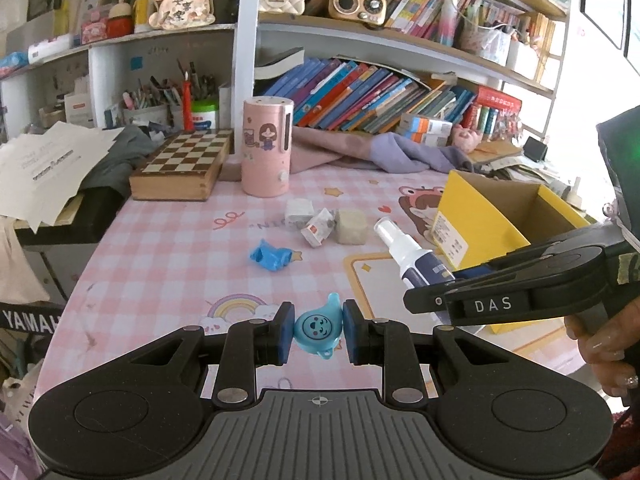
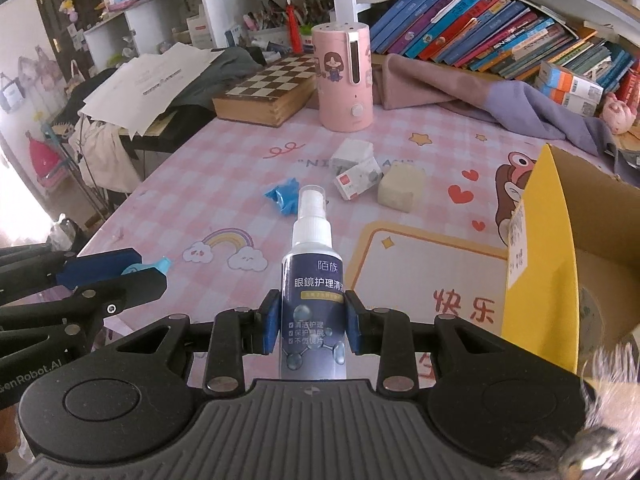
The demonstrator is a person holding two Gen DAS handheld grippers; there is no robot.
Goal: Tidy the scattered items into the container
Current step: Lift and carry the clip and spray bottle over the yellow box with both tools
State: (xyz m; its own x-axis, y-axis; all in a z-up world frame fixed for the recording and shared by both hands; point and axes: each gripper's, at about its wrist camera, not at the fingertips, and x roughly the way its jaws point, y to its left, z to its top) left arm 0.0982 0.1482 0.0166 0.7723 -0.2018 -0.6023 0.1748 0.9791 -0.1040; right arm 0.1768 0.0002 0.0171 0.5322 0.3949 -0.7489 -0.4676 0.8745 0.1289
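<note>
My left gripper (image 1: 319, 330) is shut on a small blue drop-shaped toy with a face (image 1: 319, 326), held above the pink checked table mat (image 1: 168, 256). My right gripper (image 2: 312, 326) is shut on a spray bottle (image 2: 312, 280) with a white nozzle and dark label; the bottle also shows in the left wrist view (image 1: 416, 258). The yellow cardboard box (image 1: 480, 224) stands open at the right, close to the right gripper (image 2: 540, 272). On the mat lie a blue crumpled item (image 1: 270, 257), a small red-and-white packet (image 1: 319, 227), a beige cube (image 1: 351, 226) and a white block (image 1: 299, 211).
A pink cylinder appliance (image 1: 266, 146) and a chessboard box (image 1: 182, 166) stand at the back of the mat. Purple cloth (image 1: 384, 152), papers (image 1: 52, 168) and shelves of books (image 1: 360, 96) lie behind. The table's left edge drops off near a Yamaha item (image 1: 28, 320).
</note>
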